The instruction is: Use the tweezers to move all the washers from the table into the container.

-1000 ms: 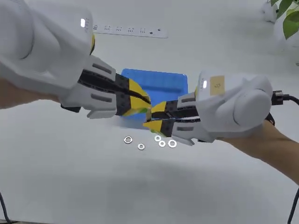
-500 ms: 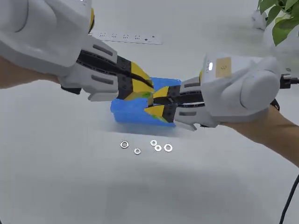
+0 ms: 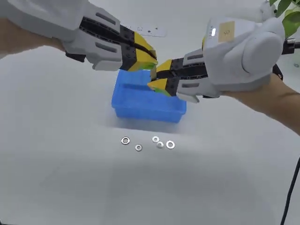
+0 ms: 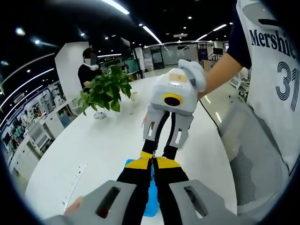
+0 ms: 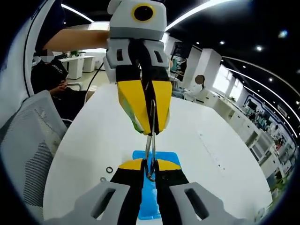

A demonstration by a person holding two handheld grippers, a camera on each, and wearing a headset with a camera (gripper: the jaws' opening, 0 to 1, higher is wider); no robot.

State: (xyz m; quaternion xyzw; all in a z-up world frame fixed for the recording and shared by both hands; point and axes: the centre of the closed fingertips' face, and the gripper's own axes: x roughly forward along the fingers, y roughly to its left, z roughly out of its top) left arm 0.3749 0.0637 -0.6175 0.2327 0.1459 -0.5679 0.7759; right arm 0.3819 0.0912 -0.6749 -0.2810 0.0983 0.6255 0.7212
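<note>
Blue plastic container (image 3: 140, 105), open-topped, resting on the white table (image 3: 65, 183) (head view). Five metal washers (image 3: 125, 140) lie on the table at six o'clock from the container, near its wall but apart from it. One washer sits alone at the seven o'clock end of the row, a second lies near it, and three are bunched at the five o'clock end. The left gripper (image 3: 153, 59) enters from ten o'clock and the right gripper (image 3: 153, 80) from three o'clock. Their yellow jaw tips meet in front of the container's twelve o'clock rim, raised off the table.

In the right gripper view, the slim metal tweezers (image 5: 151, 140) bridge the two grippers. The right gripper's jaws are clamped on one end. The left gripper's jaws, pointing the opposite way, are pinched onto the other end. The left gripper view agrees: its own yellow tips are pressed together with no gap, and the right gripper faces them at twelve o'clock.

A white power strip (image 3: 150, 31) lies at twelve o'clock from the container, well apart from it. Leaves of a potted plant (image 3: 286, 11) show at two o'clock. In the left gripper view a person (image 4: 89, 70) stands behind the plant
</note>
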